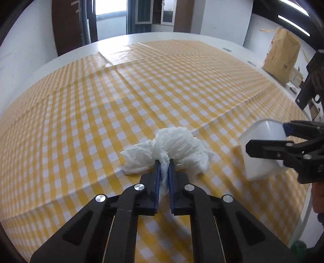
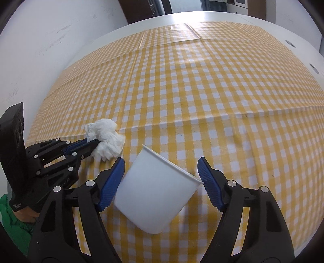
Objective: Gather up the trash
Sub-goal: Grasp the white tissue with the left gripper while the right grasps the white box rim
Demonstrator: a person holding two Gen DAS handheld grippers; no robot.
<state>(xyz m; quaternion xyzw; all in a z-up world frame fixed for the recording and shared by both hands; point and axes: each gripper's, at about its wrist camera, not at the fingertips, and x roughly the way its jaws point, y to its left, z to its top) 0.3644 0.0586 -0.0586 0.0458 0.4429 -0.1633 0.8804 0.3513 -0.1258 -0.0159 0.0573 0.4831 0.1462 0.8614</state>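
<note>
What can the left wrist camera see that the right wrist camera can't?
Only the left wrist view shows the brown paper bag standing at the table's far right, and a window at the back.

Only the right wrist view shows a green sleeve behind the left gripper, and how the right gripper stands open around the cup, pads not touching it.

Both show the yellow checked tablecloth, the white cup lying tipped on it, and the crumpled white tissue pinched in the shut left gripper.
</note>
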